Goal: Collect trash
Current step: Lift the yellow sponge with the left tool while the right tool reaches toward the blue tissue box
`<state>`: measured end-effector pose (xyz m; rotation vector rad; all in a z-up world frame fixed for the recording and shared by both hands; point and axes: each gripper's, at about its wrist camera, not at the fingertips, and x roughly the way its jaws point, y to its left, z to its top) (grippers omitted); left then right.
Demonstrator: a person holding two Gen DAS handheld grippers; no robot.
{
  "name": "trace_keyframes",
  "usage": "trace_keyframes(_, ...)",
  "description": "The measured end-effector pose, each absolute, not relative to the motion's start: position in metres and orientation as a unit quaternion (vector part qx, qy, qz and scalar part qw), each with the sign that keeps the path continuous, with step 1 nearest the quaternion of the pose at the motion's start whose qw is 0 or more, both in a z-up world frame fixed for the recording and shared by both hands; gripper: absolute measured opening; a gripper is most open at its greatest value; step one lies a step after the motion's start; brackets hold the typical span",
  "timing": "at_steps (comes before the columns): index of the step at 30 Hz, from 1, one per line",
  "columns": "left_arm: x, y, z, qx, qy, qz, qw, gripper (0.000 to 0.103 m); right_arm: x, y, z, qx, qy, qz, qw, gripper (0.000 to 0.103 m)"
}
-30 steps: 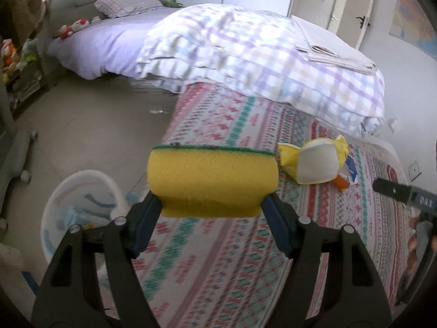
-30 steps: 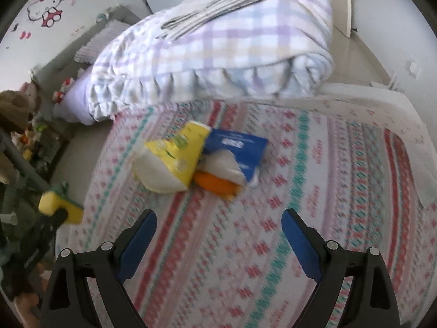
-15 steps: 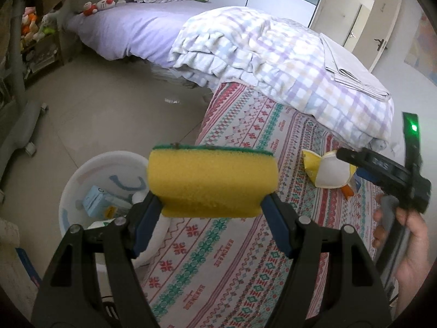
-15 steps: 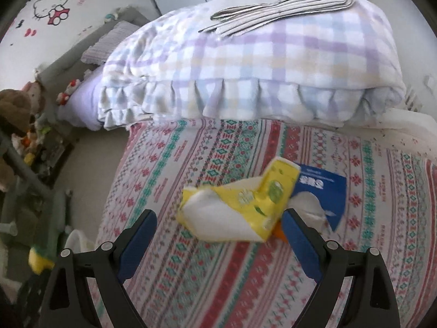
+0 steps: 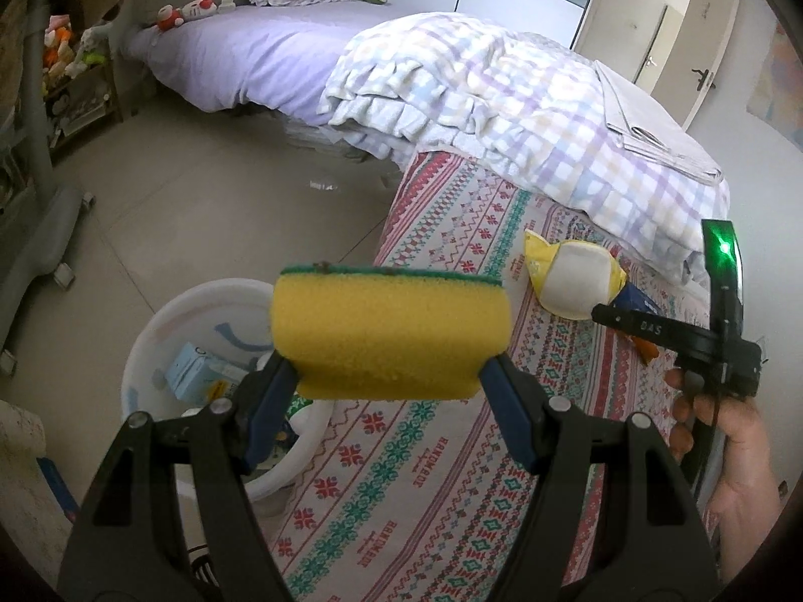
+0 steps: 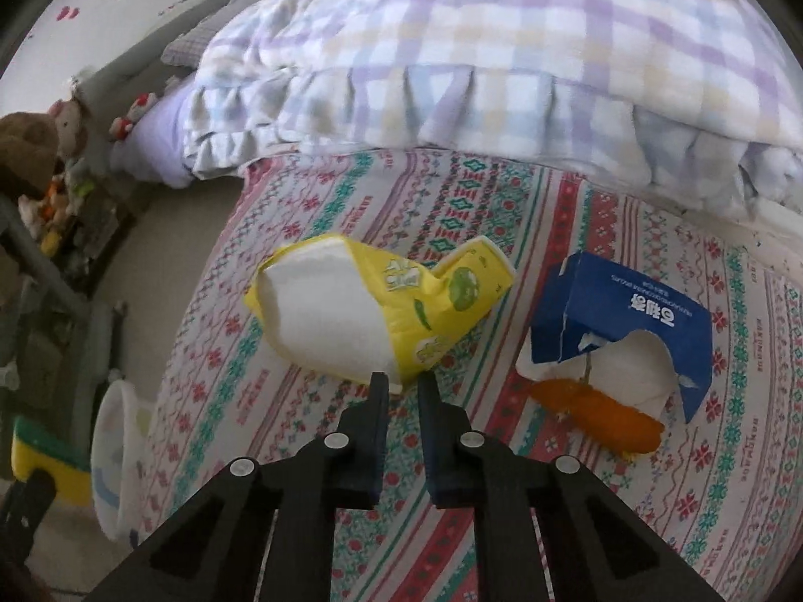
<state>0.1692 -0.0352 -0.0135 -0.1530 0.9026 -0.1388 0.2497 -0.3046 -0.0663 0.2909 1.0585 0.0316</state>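
The left gripper is clamped on a yellow sponge with a green scouring face, held above the edge of the bed with the white bin on the floor just below and to its left; the bin already has a pale blue carton and other scraps in it. The sponge bulges between the jaws, so the grip looks firm, but the bin sits partly under the bed's edge and the sponge is not squarely over its mouth: let go from here and it could strike the rim or land on the patterned cover. The right gripper has its jaws drawn nearly together with only a narrow gap, the tips at the near edge of the yellow tissue pack; whether any film is pinched between them I cannot tell. That is the main risk: a thin, slack wrapper gripped only at its corner may slip out on lifting, or the white tissues showing at its torn end may spill onto the bed. Just beside it lie the torn blue box and an orange wrapper, close enough that a dragged pack could nudge them. The soft cover also gives under pressure, so pushing down for a deeper bite might catch the fabric along with the pack.
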Motion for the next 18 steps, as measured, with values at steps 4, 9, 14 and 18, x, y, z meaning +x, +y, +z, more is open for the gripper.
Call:
trace_keyframes(4,0.167,-0.029,-0.012,-0.079,0.434,-0.063,0.895,0.073,0.243,-0.316,-0.053,0.170,0.488,0.030,0.856,0.013)
trace_keyframes(9,0.166,-0.020,-0.012,-0.088,0.438,-0.057,0.893,0.073,0.236,-0.353,-0.039,0.224,0.467,0.015,0.855,0.076)
trace_keyframes(14,0.166,-0.018,-0.011,-0.090,0.438,-0.061,0.892,0.073,0.231,-0.382,-0.035,0.204,0.460,-0.025,0.864,0.078)
trace_keyframes(18,0.166,-0.016,-0.011,-0.097,0.441,-0.064,0.890,0.073,0.240,-0.381,-0.042,0.108,0.485,-0.032,0.867,0.079)
